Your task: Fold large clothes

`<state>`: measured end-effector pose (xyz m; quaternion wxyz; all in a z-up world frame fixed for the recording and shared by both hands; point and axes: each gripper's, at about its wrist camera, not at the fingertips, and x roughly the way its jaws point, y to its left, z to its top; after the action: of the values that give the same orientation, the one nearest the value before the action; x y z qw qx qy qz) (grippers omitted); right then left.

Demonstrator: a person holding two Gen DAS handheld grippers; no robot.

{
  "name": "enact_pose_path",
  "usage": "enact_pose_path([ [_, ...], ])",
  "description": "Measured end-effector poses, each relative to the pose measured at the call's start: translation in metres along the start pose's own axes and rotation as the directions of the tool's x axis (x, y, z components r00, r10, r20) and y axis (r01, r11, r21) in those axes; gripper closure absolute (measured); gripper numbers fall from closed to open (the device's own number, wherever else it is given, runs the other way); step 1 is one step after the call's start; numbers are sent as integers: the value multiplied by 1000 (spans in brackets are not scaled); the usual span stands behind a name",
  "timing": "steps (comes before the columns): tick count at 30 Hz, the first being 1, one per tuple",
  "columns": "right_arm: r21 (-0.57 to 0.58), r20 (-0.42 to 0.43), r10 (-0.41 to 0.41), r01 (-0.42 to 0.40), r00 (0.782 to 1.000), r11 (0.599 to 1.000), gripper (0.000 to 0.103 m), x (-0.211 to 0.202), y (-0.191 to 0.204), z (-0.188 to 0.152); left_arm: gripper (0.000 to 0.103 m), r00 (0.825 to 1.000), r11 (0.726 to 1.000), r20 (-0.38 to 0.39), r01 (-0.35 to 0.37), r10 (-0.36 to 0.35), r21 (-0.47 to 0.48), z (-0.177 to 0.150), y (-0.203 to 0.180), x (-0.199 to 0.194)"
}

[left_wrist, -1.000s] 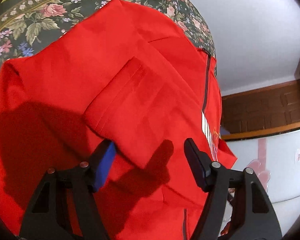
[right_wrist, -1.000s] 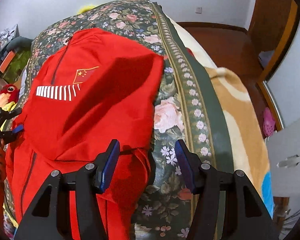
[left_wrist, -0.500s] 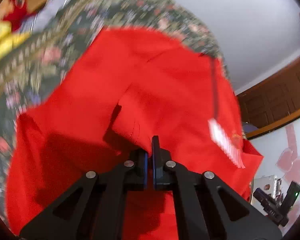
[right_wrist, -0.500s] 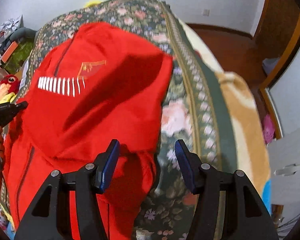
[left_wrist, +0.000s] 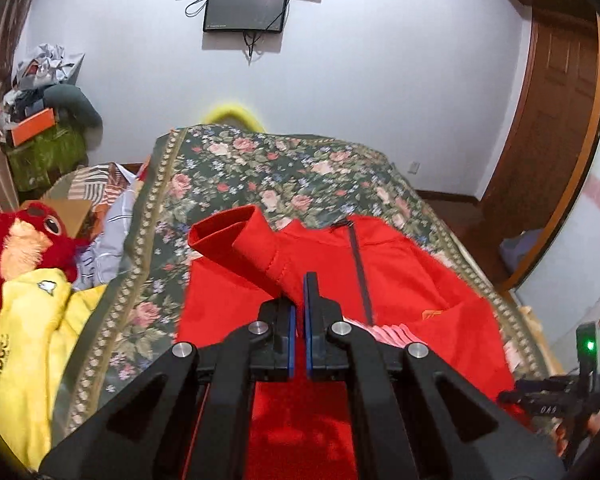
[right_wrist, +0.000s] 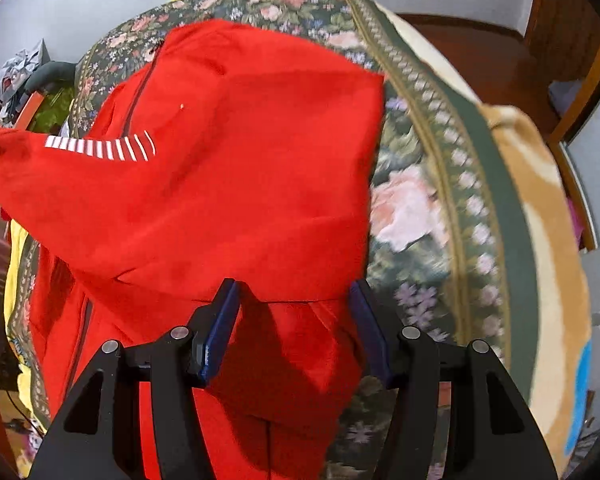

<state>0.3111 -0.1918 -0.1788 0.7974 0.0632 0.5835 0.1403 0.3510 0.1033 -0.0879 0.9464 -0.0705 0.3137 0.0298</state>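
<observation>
A red zip jacket [left_wrist: 412, 284] with white chest stripes lies spread on the flowered bedspread [left_wrist: 284, 168]. My left gripper [left_wrist: 299, 300] is shut on the jacket's sleeve [left_wrist: 244, 240] and holds it raised above the bed, the open cuff pointing away to the left. In the right wrist view the same jacket [right_wrist: 236, 160] fills the middle, its left side pulled up toward the frame's left edge. My right gripper [right_wrist: 294, 308] hovers open just over the jacket's lower folded part, with red cloth showing between the fingers but no pad pressing on it.
A red plush toy [left_wrist: 20, 240] and yellow cloth [left_wrist: 36, 332] lie left of the bed. Cluttered boxes [left_wrist: 36, 128] stand at the far left wall, a wall screen [left_wrist: 246, 6] above. A tan blanket [right_wrist: 540, 240] covers the bed's right side, by a wooden door [left_wrist: 556, 120].
My left gripper shut on the sleeve, then rose and rolled, lifting it off the jacket. The right gripper stayed open and shifted slightly over the jacket's lower part.
</observation>
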Motion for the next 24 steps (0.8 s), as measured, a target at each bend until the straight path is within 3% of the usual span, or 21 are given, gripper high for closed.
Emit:
enact_pose_path([
  [4, -24, -14, -3, 2, 1000, 1000, 50, 2, 8, -1, 101, 997, 998, -53, -61, 60, -30, -19, 31, 11],
  [9, -59, -16, -12, 11, 1000, 998, 50, 2, 13, -5, 101, 985, 990, -156, -97, 81, -102, -49, 72, 33],
  [11, -52, -19, -11, 10, 1000, 999, 50, 4, 12, -4, 101, 969, 987, -245, -66, 29, -145, -66, 88, 49],
  [15, -39, -18, -8, 8, 1000, 999, 49, 5, 12, -4, 100, 929, 981, -370, -77, 5, -180, -97, 104, 71],
  [18, -42, -19, -15, 15, 1000, 999, 49, 4, 12, -6, 94, 909, 981, -418, -79, -1, -176, -118, 110, 73],
  [24, -59, -20, -38, 36, 999, 998, 49, -2, 13, -8, 69, 884, 989, -464, -106, 47, -101, -135, 114, 62],
])
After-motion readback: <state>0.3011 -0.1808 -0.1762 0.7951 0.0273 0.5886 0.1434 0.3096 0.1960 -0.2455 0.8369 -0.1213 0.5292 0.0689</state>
